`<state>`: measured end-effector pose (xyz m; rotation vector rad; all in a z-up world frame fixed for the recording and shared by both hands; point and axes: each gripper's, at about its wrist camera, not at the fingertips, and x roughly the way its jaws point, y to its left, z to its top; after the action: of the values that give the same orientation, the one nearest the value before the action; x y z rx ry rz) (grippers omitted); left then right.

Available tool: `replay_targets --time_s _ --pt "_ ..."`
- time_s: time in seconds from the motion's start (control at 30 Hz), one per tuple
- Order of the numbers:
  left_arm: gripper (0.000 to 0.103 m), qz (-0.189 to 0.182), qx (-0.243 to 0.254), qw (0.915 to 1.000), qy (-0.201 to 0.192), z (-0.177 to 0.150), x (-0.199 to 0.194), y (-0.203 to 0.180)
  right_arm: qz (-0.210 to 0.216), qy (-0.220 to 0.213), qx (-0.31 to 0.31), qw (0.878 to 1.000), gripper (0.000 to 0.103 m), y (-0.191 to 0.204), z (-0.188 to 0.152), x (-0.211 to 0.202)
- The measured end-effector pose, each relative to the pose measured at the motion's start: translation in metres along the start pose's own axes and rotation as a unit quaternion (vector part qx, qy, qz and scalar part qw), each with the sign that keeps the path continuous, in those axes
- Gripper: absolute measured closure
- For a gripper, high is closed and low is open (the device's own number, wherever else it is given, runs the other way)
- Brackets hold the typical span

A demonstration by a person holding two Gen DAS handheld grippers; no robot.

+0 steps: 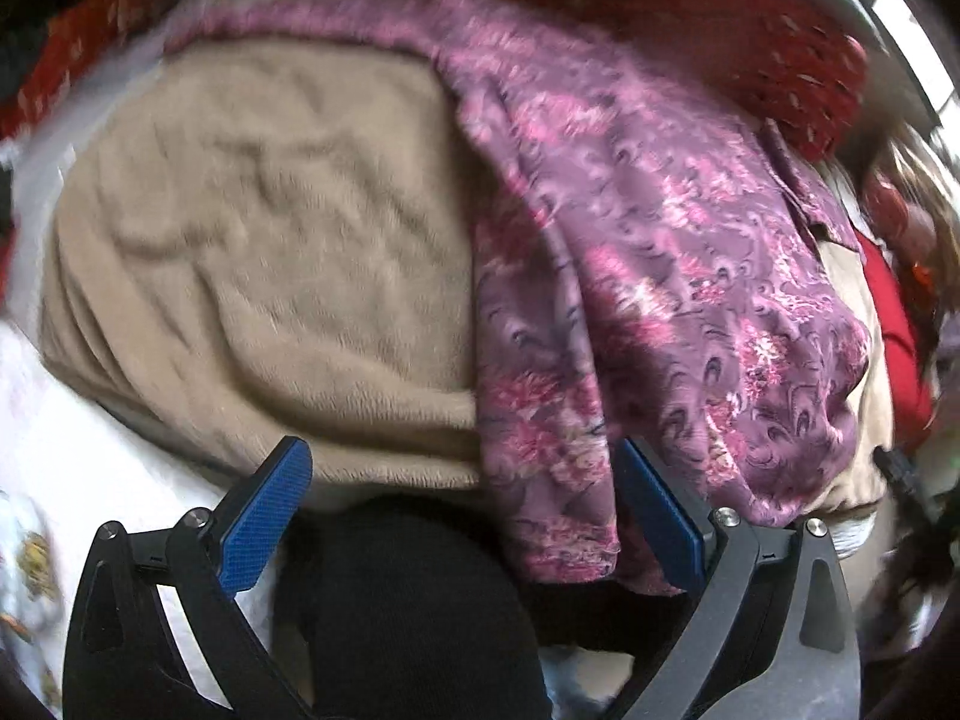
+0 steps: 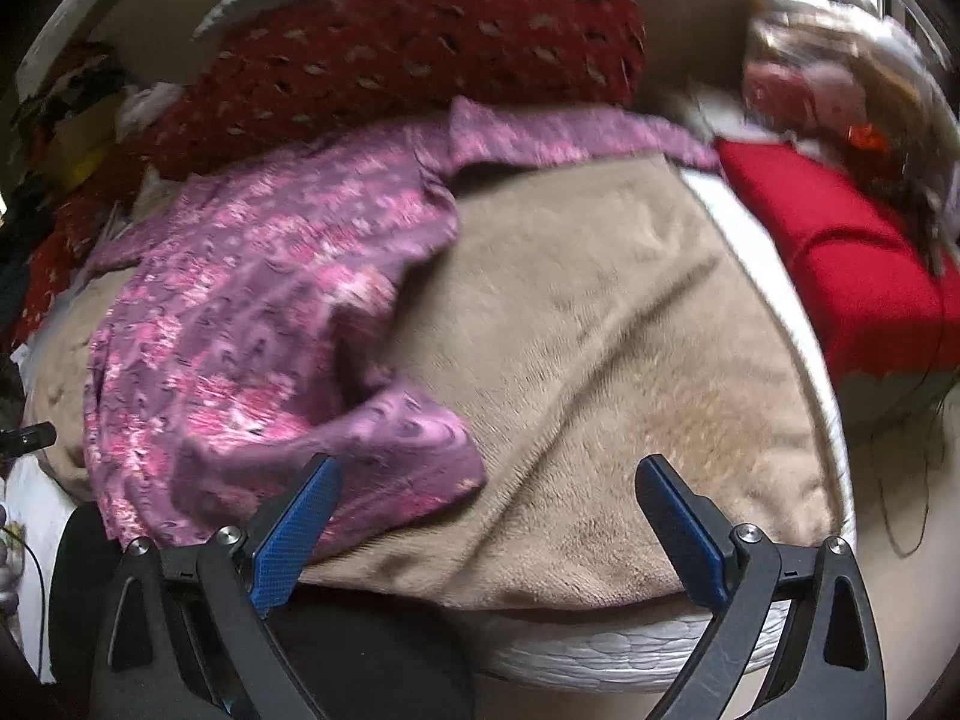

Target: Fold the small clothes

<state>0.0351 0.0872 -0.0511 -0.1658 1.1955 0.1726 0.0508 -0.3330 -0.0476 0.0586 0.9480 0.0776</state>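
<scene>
A purple and pink patterned garment (image 1: pixel 648 276) lies crumpled over a tan fleece blanket (image 1: pixel 258 252) on a bed. In the right wrist view the garment (image 2: pixel 258 312) covers the left half of the blanket (image 2: pixel 612 360), with a corner flap near the front edge. My left gripper (image 1: pixel 462 480) is open and empty, just before the near hem of the garment. My right gripper (image 2: pixel 489 480) is open and empty, its left finger beside the garment's corner flap.
A red patterned cushion (image 2: pixel 432 30) lies behind the garment, also in the left wrist view (image 1: pixel 690 6). A bright red cloth (image 2: pixel 852 264) lies at the right. A white mattress edge (image 2: pixel 600 654) runs along the front. Dark fabric (image 1: pixel 408 612) sits below the left gripper.
</scene>
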Motion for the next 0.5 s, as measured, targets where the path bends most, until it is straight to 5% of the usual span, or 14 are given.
replay_targets --time_s 0.13,0.2,0.23,0.27,0.3,0.33,0.37,0.5 --pt "0.002 -0.056 0.014 0.9962 0.066 -0.011 0.028 -0.026 0.016 0.028 -0.018 0.999 0.005 0.010 0.000 0.025" --pt "0.002 -0.061 0.038 0.9944 0.078 -0.011 0.037 -0.044 0.035 0.044 -0.022 0.998 0.015 0.016 0.001 0.038" --pt "0.003 -0.056 0.048 0.9940 0.080 -0.010 0.041 -0.051 0.048 0.056 -0.022 0.997 0.030 0.019 0.002 0.044" --pt "0.020 -0.056 0.056 0.9932 0.085 -0.008 0.046 -0.058 0.041 0.062 -0.025 0.997 0.038 0.023 0.002 0.048" --pt "0.057 -0.057 0.063 0.9921 0.092 -0.009 0.048 -0.063 0.034 0.057 -0.032 0.997 0.042 0.026 0.002 0.047" --pt "0.073 -0.051 0.073 0.9901 0.109 -0.009 0.051 -0.068 0.040 0.046 -0.041 0.997 0.060 0.028 0.002 0.042" --pt "0.086 -0.043 0.078 0.9897 0.112 -0.007 0.051 -0.070 0.062 0.039 -0.039 0.997 0.094 0.026 0.003 0.035" --pt "0.094 -0.082 0.044 0.9903 0.103 0.001 0.016 -0.049 0.167 -0.003 0.027 0.986 0.093 0.002 0.007 -0.006"
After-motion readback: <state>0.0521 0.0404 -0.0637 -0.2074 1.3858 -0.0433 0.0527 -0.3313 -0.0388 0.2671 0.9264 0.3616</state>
